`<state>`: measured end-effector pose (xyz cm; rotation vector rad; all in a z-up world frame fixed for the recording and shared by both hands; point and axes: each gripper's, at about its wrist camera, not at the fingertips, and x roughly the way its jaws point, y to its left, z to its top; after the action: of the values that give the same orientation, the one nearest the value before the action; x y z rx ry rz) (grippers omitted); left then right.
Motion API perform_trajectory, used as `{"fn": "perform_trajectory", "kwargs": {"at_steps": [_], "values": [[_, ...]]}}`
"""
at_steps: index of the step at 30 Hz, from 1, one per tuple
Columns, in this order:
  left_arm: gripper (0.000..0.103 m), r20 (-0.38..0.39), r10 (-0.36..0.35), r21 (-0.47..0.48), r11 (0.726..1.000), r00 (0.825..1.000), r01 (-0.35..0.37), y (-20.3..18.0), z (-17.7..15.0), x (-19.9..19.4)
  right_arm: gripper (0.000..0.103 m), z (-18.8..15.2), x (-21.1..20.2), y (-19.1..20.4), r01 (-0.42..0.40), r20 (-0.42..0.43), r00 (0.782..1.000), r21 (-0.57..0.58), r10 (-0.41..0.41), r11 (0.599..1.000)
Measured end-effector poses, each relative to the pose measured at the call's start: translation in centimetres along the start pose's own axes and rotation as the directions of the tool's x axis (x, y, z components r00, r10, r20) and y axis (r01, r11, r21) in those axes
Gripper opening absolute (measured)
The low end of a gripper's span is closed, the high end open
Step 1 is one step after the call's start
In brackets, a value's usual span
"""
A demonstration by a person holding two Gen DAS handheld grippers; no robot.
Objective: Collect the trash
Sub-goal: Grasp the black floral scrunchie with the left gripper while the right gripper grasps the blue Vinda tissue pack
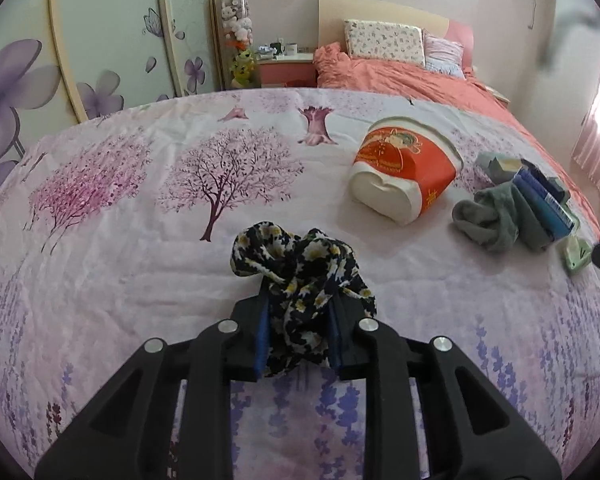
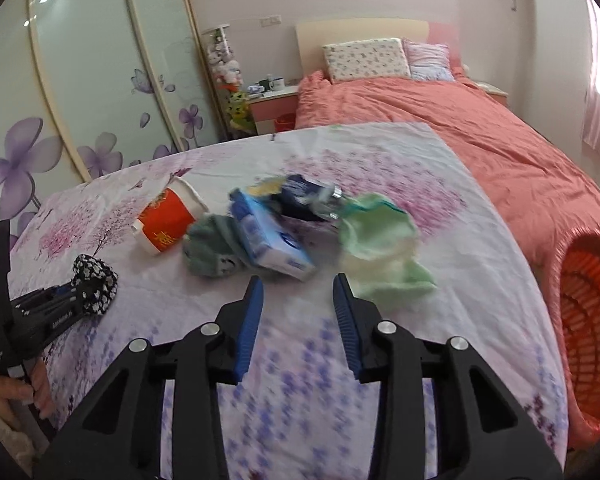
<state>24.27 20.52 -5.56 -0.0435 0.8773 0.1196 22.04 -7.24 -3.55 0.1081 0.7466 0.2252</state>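
Right wrist view: right gripper [image 2: 298, 286] gapes wide, gripping nothing, above bare quilt [image 2: 460, 264] before the trash pile [image 2: 276, 240]; orange basket [image 2: 592, 320] sits past the right edge. Left gripper [image 1: 298, 300] clamps a floral cloth [image 1: 300, 268].

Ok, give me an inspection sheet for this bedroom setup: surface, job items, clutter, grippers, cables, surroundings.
Surface: floral sheet, wrinkled.
Job's things: red paper cup on its side; blue tissue pack; orange basket at the right.
Clutter: grey sock, green cloth, dark packet.
Grippers: left gripper shut on floral cloth; right gripper open, holds nothing.
Cables: nothing seen.
Surroundings: coral bed, wardrobe, nightstand.
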Motion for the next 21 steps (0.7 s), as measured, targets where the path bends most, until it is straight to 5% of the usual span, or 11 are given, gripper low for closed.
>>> {"fn": "perform_trajectory", "kwargs": {"at_steps": [21], "values": [[0.025,-0.012,-0.035,-0.028,0.999,0.999,0.034,0.7,-0.1,0.6,0.029,1.9,4.3,2.6,0.060,-0.027,0.998,-0.050,-0.062,0.997]]}}
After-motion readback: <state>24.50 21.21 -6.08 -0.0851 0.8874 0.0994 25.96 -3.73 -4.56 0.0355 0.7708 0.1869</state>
